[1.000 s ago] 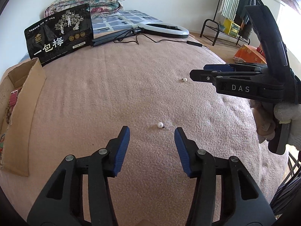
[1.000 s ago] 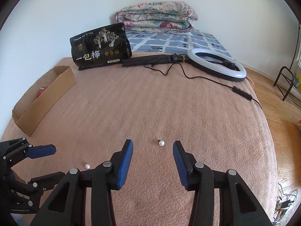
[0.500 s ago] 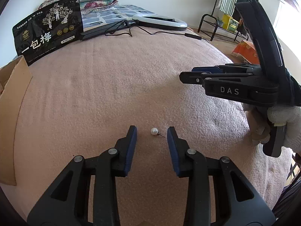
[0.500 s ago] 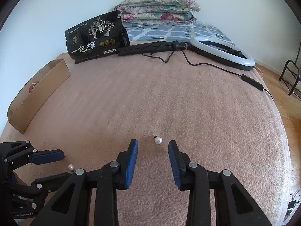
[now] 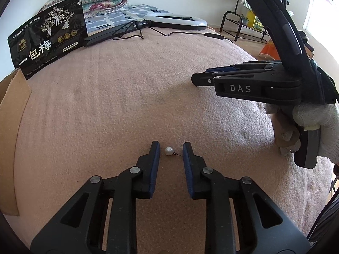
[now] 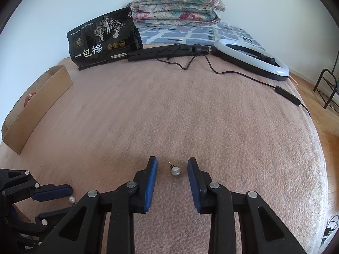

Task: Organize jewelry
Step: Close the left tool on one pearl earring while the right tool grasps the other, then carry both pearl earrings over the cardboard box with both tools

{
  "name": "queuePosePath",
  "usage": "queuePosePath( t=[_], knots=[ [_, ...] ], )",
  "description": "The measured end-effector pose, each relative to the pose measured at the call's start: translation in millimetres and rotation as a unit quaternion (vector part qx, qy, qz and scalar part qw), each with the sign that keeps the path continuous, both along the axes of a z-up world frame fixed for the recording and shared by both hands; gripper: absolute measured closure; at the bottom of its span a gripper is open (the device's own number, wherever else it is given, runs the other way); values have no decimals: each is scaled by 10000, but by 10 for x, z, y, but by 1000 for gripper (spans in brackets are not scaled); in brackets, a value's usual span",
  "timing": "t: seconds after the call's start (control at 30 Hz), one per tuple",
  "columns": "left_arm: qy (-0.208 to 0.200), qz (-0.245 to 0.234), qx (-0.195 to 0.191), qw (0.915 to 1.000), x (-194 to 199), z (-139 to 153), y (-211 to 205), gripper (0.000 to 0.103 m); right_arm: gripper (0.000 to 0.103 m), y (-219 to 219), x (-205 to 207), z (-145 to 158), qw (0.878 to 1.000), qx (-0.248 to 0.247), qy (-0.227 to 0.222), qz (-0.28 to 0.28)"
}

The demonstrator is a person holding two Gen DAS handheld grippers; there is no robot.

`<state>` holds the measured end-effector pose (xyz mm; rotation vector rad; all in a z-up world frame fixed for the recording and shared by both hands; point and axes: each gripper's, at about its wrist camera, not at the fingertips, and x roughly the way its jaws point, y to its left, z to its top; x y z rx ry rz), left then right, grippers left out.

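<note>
Blanket (image 6: 190, 110): pink, covers the bed and fills most of both views.
Folded quilt (image 6: 175, 8): floral, at 12 o'clock in the right wrist view, against the wall.
Ring light (image 6: 252, 57): lies at 1 o'clock on the blanket, its cord trailing toward 3 o'clock.
Black bag (image 6: 103, 40): stands at 11 o'clock, printed with trees.
Cardboard box (image 6: 38, 108): at 9 o'clock on the blanket's edge.
Right gripper (image 6: 172, 170): jaws have just been closing; a narrow gap remains, pads clear of the earring between them.
Left gripper (image 5: 170, 151): jaws have just been closing; pads flank the other earring without touching it.
Right pearl earring (image 6: 175, 171): on the blanket between the right pads, post toward 11 o'clock.
Left pearl earring (image 5: 168, 150): on the blanket between the left pads, post toward 4 o'clock.
</note>
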<state>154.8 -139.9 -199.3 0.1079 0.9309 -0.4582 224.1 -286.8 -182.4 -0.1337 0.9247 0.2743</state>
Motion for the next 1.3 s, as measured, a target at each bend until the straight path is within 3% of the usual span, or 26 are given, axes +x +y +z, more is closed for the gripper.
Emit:
queuePosePath(
  t=[0.13,0.3,0.77,1.3],
  knots=[
    [-6,-7,-24,10000,-5,-7,10,86,81,2,21,-16,10000,6,30,-9],
    [7,-20,-57,10000,3,-4,27,87,97,2,29,-31,10000,-17,75,-17],
    [-25,47,-78,10000,-25,72,97,87,97,-70,-74,175,9998,31,-121,-171],
    [-368,313,-186,9987,-186,571,508,87,97,-29,-428,912,9980,65,-592,-211]
  ],
)
